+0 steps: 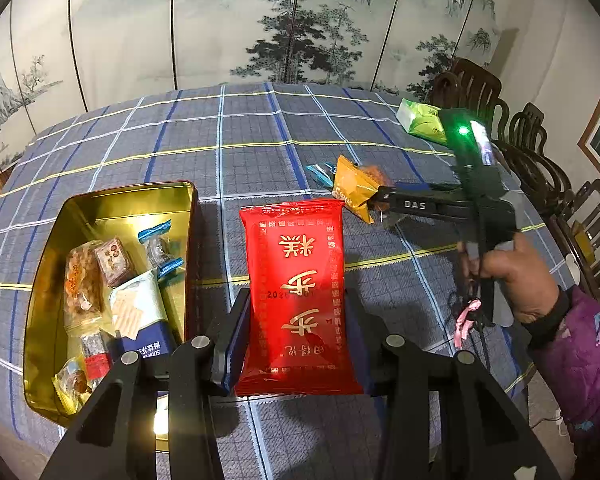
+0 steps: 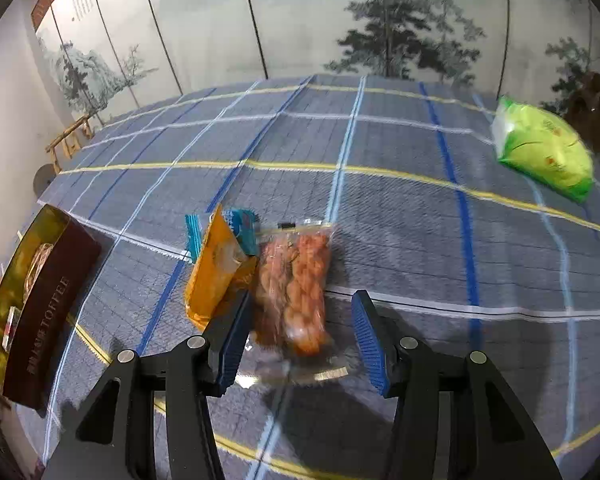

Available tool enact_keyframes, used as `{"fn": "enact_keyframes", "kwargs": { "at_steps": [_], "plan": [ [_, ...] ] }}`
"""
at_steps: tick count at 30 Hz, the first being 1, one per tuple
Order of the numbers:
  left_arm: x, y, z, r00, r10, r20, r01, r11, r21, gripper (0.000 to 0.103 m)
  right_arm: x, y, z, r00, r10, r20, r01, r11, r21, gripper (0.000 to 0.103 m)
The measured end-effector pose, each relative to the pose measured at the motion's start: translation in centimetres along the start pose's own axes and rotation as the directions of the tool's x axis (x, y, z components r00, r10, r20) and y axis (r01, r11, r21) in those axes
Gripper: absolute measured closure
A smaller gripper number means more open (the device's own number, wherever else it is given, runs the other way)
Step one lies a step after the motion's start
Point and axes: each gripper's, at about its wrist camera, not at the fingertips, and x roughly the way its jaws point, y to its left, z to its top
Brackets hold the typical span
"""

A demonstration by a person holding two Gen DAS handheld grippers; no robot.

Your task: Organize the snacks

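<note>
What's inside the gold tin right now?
The gold tin holds several wrapped snacks: a blue-ended candy, a brown square, a clear pack of orange-brown pieces, and a white-and-blue pack. Anything beneath them is covered.

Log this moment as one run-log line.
left gripper: shut on red packet | right gripper: open around clear twist-snack bag | gold tin: partly filled | green bag: loose on table

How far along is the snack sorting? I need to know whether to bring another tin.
Partly done. Several wrapped snacks already lie in the gold tin. In hand: the left gripper clamps the red packet, not yet in the tin; the right gripper straddles the clear bag of orange snacks, grip unclear. Left on the tablecloth: the yellow packet, a blue-wrapped candy and the green bag.
</note>
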Motion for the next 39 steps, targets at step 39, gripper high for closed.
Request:
{"fn": "enact_keyframes", "kwargs": {
  "at_steps": [39],
  "plan": [
    [-4.7,4.8,-2.1,0.991,0.099,0.088,-0.093,0.993,-0.071,0.063,-6.3,-4.7,-8.7,0.984,-0.165,0.067,0.155,0.978,0.139,0.064]
  ]
}}
